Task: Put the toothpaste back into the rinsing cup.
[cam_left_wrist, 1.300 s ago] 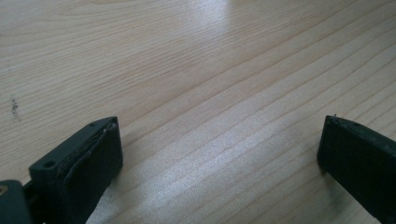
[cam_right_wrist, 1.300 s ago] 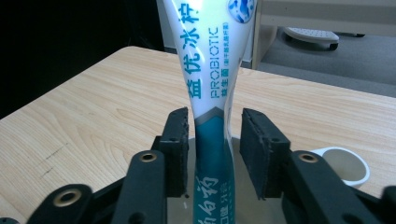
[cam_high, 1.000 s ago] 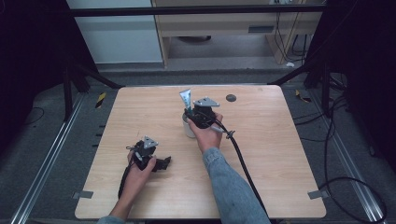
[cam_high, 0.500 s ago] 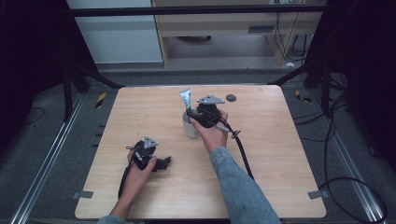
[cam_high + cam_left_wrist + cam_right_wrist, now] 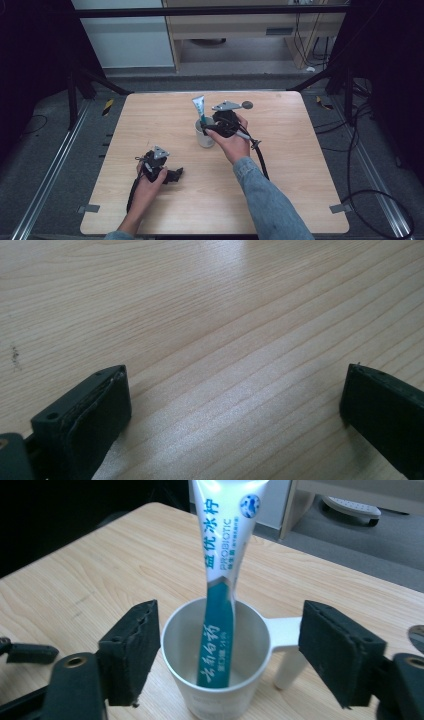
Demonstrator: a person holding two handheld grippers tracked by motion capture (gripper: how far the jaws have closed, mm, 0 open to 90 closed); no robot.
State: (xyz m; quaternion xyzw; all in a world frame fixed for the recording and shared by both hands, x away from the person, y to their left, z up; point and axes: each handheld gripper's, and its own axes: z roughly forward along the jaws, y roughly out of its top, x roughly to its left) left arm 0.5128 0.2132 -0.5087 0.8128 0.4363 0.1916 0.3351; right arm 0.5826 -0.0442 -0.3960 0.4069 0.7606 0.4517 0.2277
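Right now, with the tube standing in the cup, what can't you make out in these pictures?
- Tube: top cut off by the right gripper view's upper edge.
- Cup: base cut off by that view's bottom edge; in the high view the right gripper hides part of it.
- Dark round thing on the table: too small.

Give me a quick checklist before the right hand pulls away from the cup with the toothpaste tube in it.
1. Right gripper let go of the toothpaste tube: ok; its jaws have just been opening and stand clear of the tube on either side.
2. Tube inside the cup: ok; its lower end sits in the cup and it leans on the rim.
3. Cup upright on the table: ok.
4. Jaws clear of the cup's wall and handle: cannot tell; the right jaw sits close to the handle.
5. Left gripper out of the way: ok; open, nothing between its jaws, low over bare wood.
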